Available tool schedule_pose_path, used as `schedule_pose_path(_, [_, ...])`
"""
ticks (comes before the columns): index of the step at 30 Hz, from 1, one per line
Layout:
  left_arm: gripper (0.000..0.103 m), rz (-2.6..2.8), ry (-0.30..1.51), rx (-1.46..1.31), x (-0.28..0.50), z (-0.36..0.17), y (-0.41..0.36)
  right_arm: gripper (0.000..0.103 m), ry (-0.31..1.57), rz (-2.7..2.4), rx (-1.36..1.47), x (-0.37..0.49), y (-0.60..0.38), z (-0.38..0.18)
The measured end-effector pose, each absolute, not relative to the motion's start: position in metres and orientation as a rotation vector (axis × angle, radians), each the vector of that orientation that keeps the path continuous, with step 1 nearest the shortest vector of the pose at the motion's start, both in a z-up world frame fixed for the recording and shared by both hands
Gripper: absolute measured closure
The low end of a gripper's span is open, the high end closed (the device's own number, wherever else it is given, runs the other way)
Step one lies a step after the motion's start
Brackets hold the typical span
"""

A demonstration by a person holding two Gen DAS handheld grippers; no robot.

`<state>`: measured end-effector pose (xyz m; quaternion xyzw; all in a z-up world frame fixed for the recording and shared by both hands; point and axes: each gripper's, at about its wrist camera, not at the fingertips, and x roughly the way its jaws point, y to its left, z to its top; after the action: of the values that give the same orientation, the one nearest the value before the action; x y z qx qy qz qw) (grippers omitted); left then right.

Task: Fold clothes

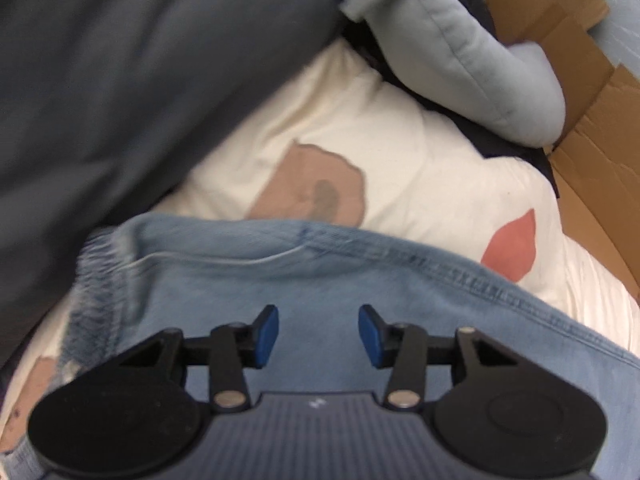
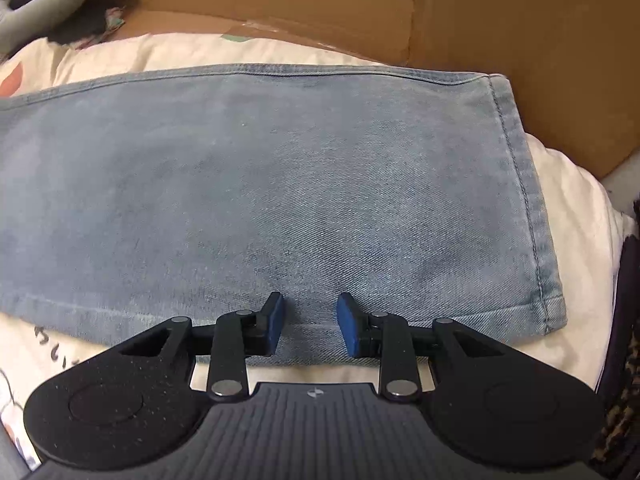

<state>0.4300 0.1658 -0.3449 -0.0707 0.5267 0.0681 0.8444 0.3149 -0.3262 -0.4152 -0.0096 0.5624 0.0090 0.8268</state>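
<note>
Jeans (image 1: 320,280) lie flat on the printed bedsheet (image 1: 400,168). Left claw (image 1: 319,334) hangs apart over the frayed waist end, empty. Right claw (image 2: 311,328) straddles the near leg edge, pads apart. Risk: closing there may pinch the sheet too.

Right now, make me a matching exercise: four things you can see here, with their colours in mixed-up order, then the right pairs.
Things:
1. jeans
2. cardboard box
3. bedsheet
4. pads of the right tongs

Colours:
A. brown
B. deep blue
C. faded light blue
D. cream with coloured patches

Pairs: 1-C, 2-A, 3-D, 4-B
</note>
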Motion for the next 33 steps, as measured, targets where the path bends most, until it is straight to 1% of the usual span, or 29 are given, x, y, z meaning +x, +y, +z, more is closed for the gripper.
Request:
schedule_pose_path(3, [0.054,0.150,1.100,-0.160,0.411,-0.318,0.172,0.069,1.207,-0.031,-0.077,0.317,-0.329,-0.404])
schedule_pose_path(7, [0.046,0.151,1.087,-0.163,0.376,-0.290,0.196,0.070,1.188,-0.059,-0.022,0.303,-0.344,-0.372])
schedule_pose_path(9, [0.046,0.153,1.081,-0.175,0.355,-0.269,0.209,0.070,1.171,-0.043,0.000,0.292,-0.350,-0.352])
schedule_pose_path(13, [0.040,0.156,1.070,-0.193,0.308,-0.230,0.234,0.069,1.127,-0.008,0.027,0.271,-0.361,-0.318])
schedule_pose_path(18, [0.040,0.137,1.077,-0.157,0.252,-0.201,0.249,0.069,1.089,0.025,0.029,0.244,-0.375,-0.284])
schedule_pose_path(27, [0.040,0.178,1.032,-0.250,0.189,-0.179,0.284,0.069,1.035,0.065,0.055,0.193,-0.391,-0.241])
schedule_pose_path(33, [0.039,0.197,1.004,-0.291,0.156,-0.176,0.299,0.065,0.955,0.119,0.171,0.154,-0.397,-0.210])
